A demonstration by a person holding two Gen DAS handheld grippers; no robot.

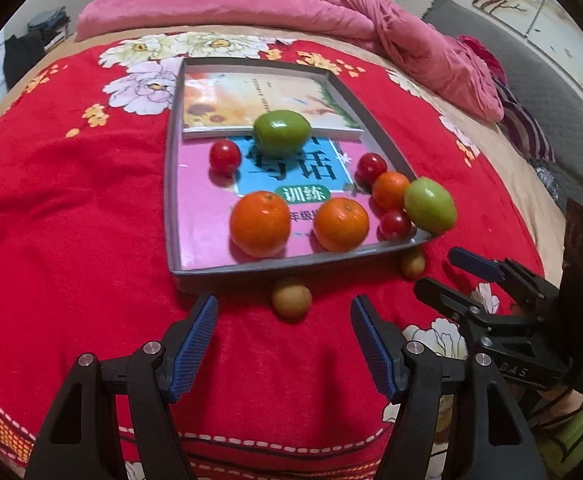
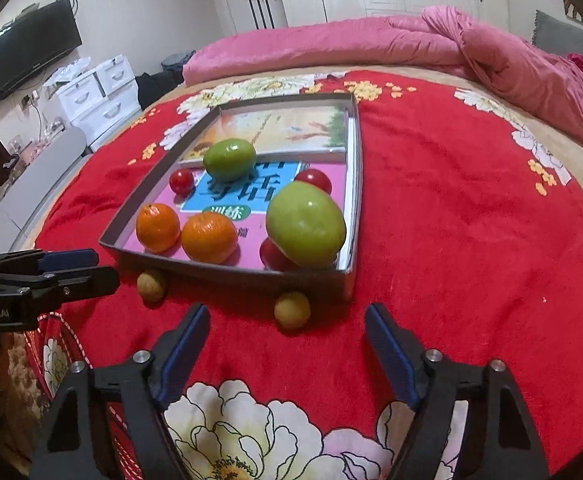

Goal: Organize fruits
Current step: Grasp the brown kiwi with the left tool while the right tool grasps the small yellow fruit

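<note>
Red blanket (image 1: pixel 71 200) bears tray (image 1: pixel 169 184) — two longans (image 1: pixel 291 297).

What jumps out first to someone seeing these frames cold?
The grey tray in the middle of the red floral blanket, lined with books and loaded with bright fruit: two green fruits, one centre-back and one at the near right corner, plus oranges and cherry tomatoes. Next, two small brown fruits lying outside on the blanket by the tray's near wall, with the open, empty left gripper and right gripper facing them.

tray wall (image 2: pixel 227 276) blocks behind longan (image 2: pixel 291 310).
</note>
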